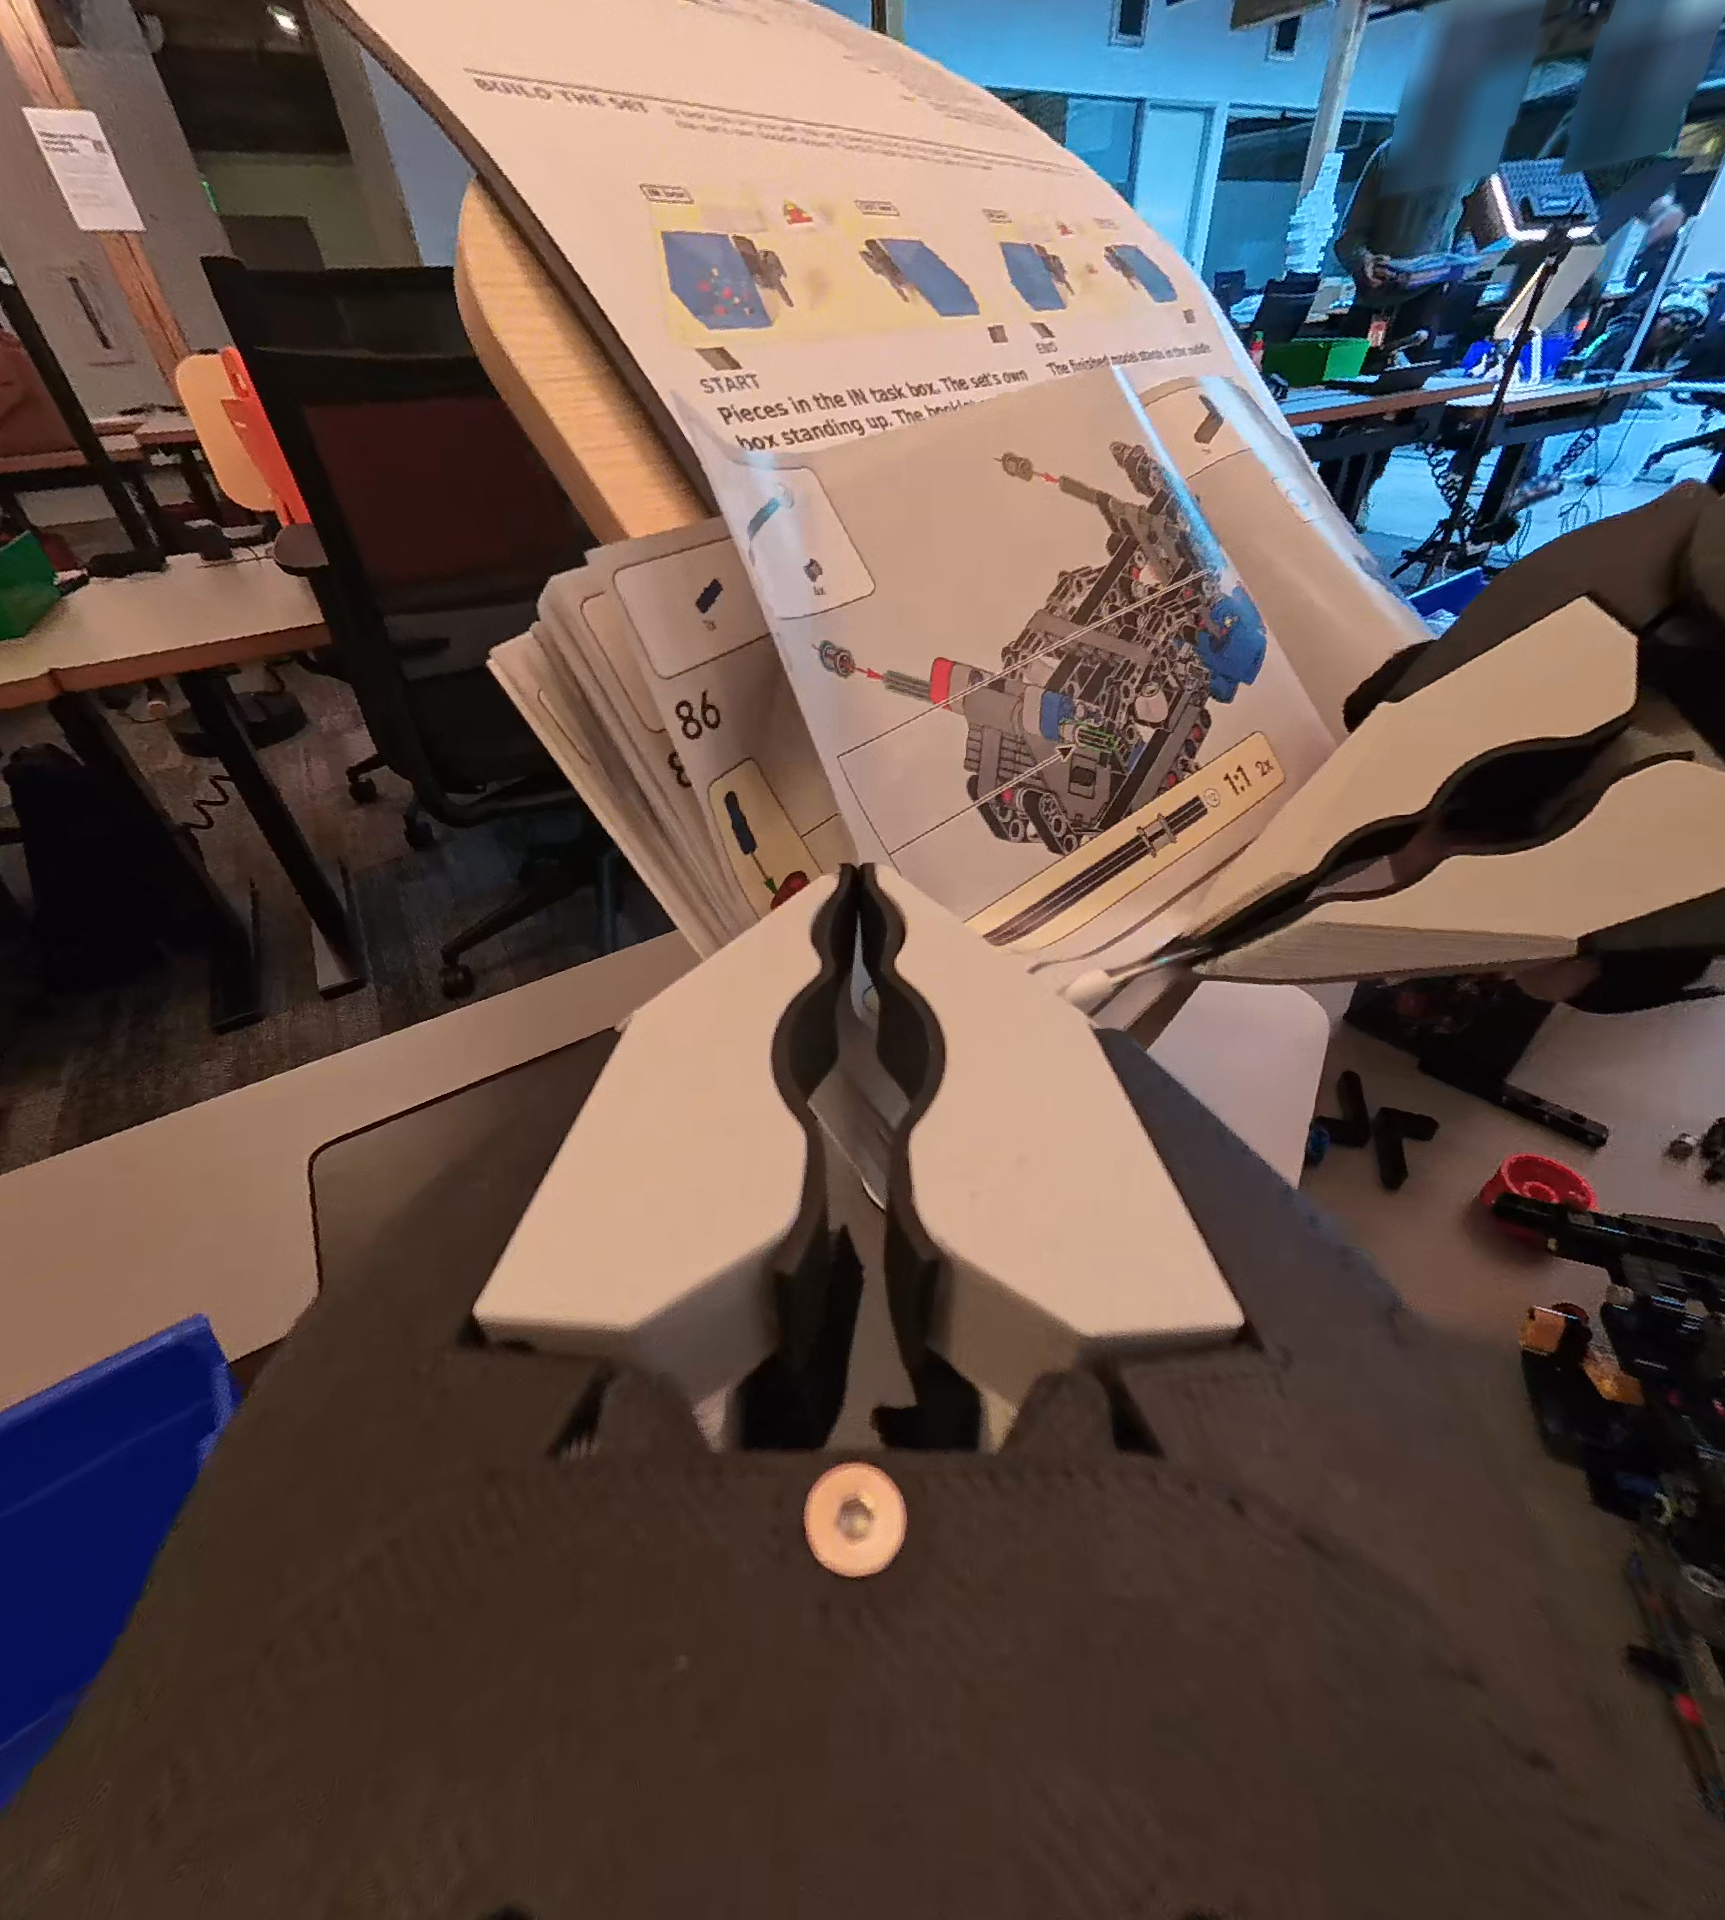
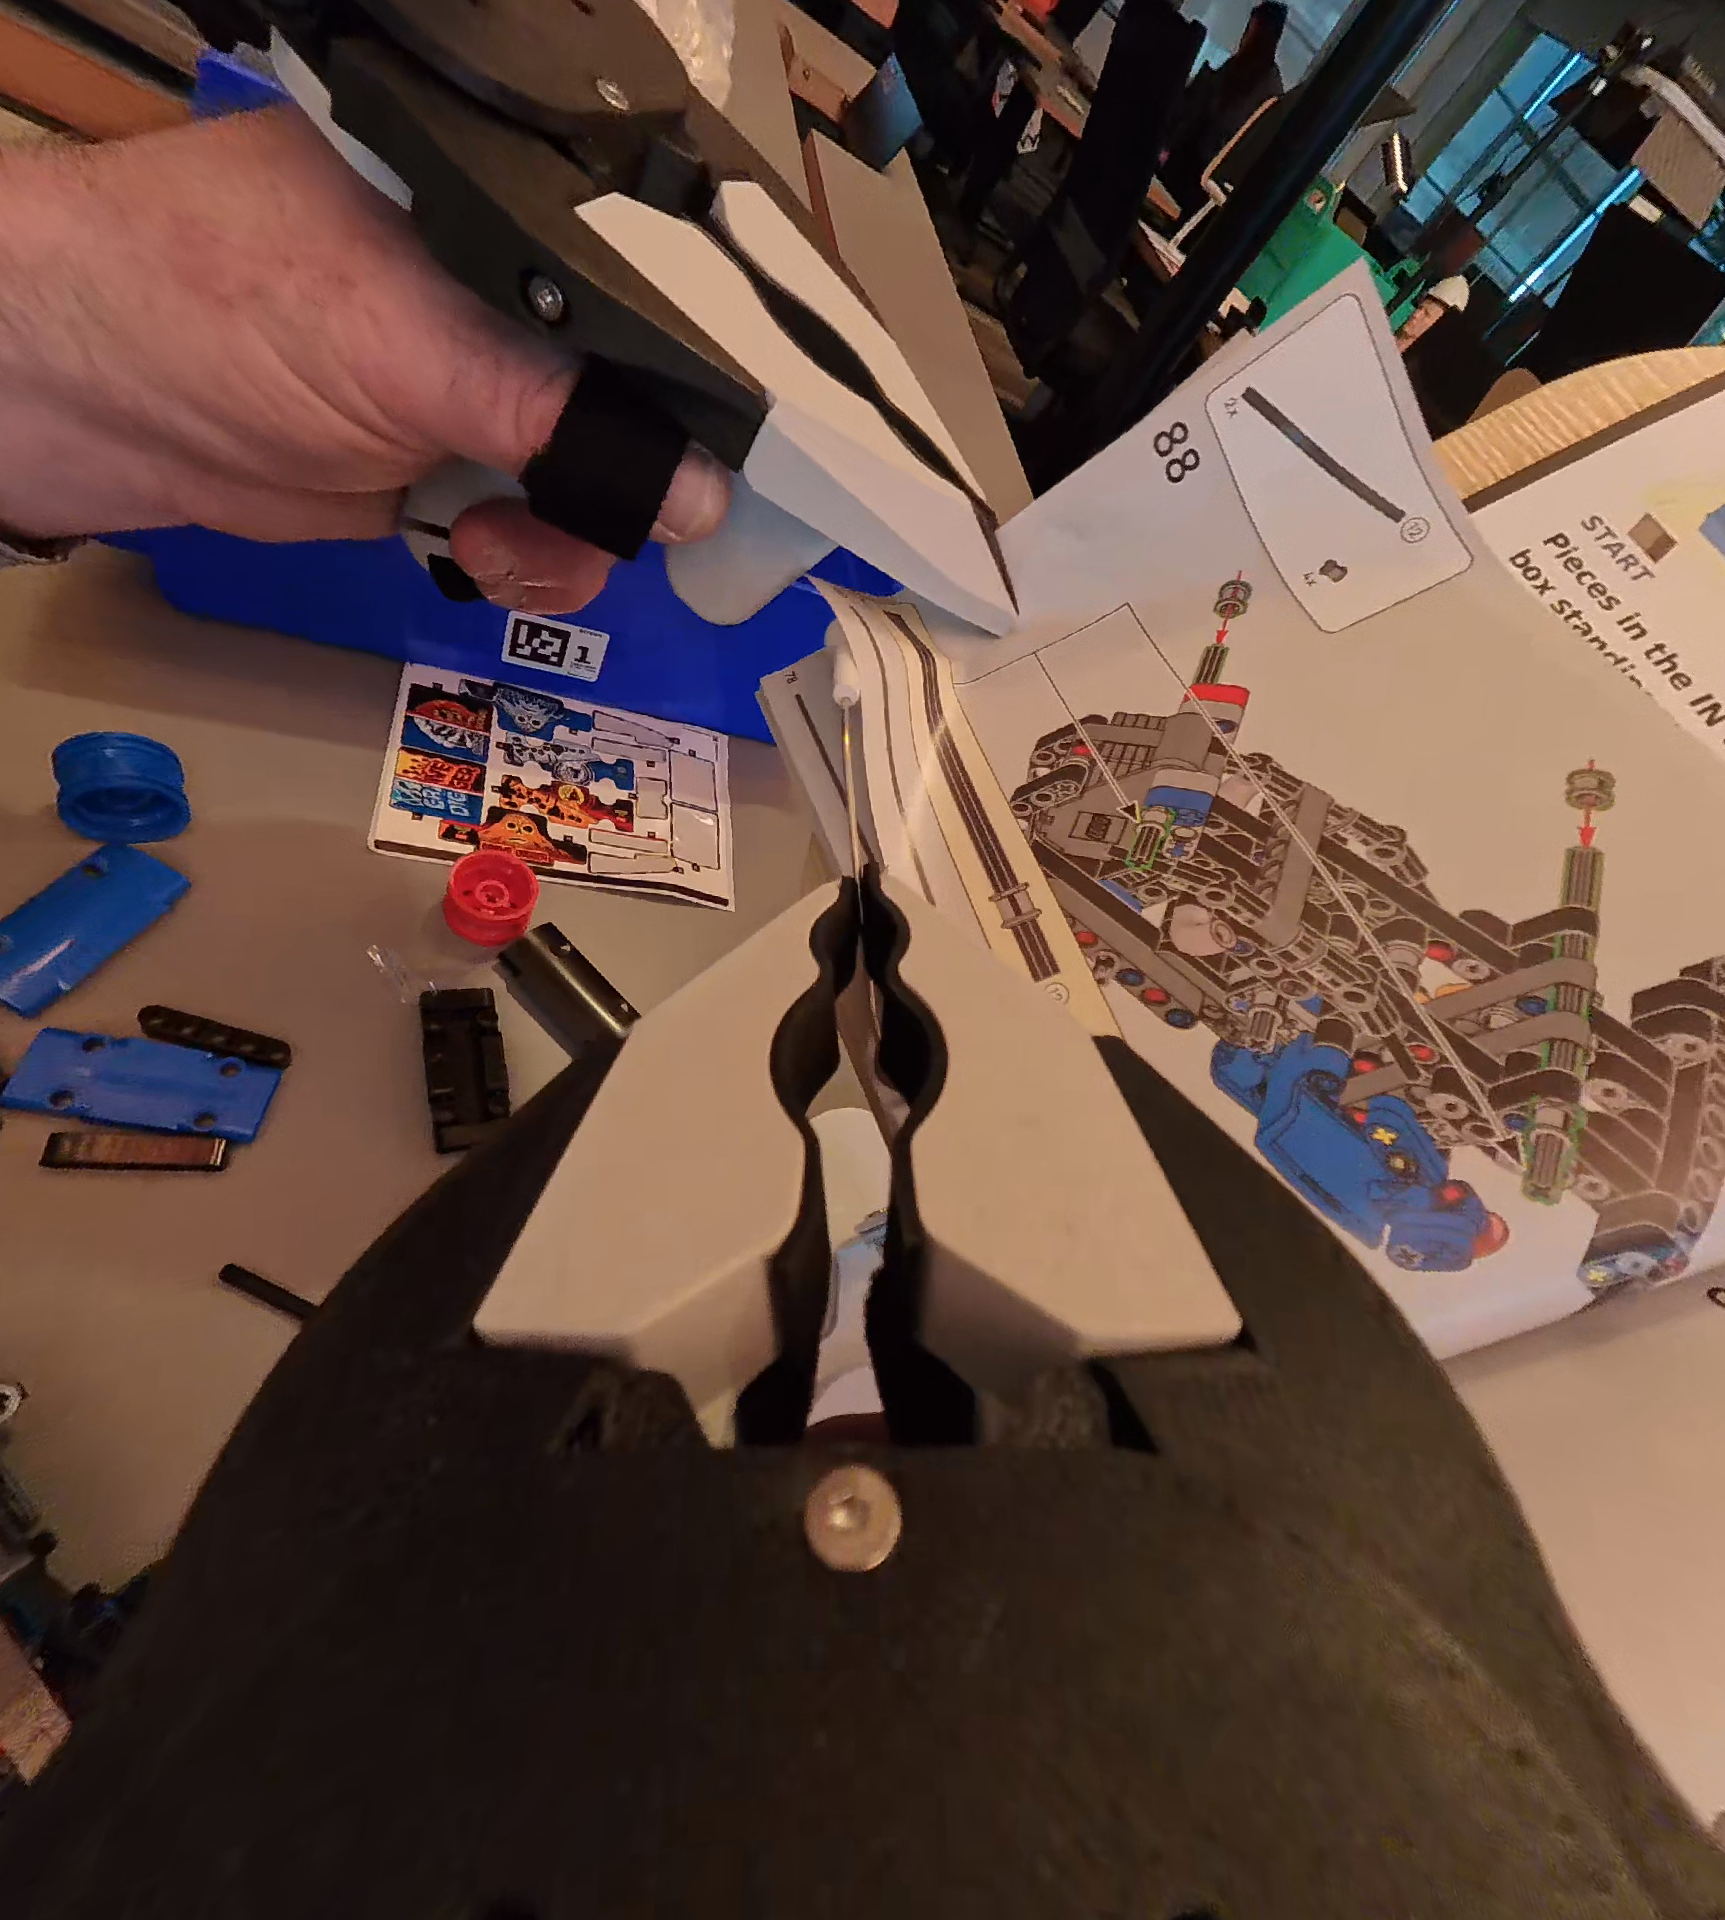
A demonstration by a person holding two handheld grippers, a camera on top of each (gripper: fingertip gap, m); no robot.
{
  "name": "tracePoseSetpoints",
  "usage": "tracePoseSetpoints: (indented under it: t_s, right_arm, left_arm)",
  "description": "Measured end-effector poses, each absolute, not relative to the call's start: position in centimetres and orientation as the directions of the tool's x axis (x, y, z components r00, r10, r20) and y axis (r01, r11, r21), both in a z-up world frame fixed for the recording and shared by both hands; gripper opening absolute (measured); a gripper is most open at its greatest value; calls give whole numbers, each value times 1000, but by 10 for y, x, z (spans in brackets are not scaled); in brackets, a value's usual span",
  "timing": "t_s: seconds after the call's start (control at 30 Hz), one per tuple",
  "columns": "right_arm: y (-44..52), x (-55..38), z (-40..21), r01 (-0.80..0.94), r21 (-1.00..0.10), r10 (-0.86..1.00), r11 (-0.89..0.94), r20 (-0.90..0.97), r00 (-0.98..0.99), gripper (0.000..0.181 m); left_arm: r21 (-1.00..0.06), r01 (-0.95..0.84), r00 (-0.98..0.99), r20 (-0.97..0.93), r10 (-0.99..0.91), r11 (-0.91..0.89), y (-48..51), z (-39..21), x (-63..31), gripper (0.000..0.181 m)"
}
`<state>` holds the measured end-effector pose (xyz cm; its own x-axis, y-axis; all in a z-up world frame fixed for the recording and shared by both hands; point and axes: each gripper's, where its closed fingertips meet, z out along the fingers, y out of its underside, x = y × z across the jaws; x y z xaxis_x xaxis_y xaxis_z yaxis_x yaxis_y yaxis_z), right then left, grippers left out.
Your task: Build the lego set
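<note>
On the table (image 2: 214,1226), the booklet (image 1: 1024,665) stands propped against a curved instruction sheet (image 1: 837,156), open at a page with a drawing of a dark model with blue parts. The left gripper (image 1: 856,883) has its fingers pressed together on the lower edge of a booklet page; the same gripper shows in the right view (image 2: 1003,592) with its tips closed at the page's corner, held by a hand (image 2: 214,343). The right gripper (image 2: 856,894) also has its fingers closed, pinching a thin wire-like stem that ends in a small white tip (image 2: 844,681) beside the stacked page edges; in the left view this gripper (image 1: 1180,951) comes in from the right, just under the open page.

Behind the left gripper sits a blue bin (image 2: 422,613) with a sticker sheet (image 2: 557,790) lying in front of it. Loose pieces are scattered near: a blue wheel hub (image 2: 120,784), a red hub (image 2: 491,896), two blue panels (image 2: 141,1086), black beams (image 2: 214,1034) and a dark tube (image 2: 567,982). The part-built model (image 1: 1689,1382) lies at the right edge of the left view, cut off and blurred; a red piece (image 1: 1538,1184) touches its near end. The lower booklet pages are hidden behind the left gripper's fingers. Desks and chairs fill the background, too dim to make out.
</note>
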<state>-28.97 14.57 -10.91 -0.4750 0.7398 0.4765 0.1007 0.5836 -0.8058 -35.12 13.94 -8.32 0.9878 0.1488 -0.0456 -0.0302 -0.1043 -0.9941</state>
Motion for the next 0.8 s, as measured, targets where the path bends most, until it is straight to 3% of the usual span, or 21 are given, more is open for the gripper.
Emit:
tracePoseSetpoints:
  t_s: [0.8]
  right_arm:
    - [145,-287,-109,54,-854,750,518,422,-508,0]
  left_arm:
    - [-995,-35,986,-49,161,-91,141,-83,-352,0]
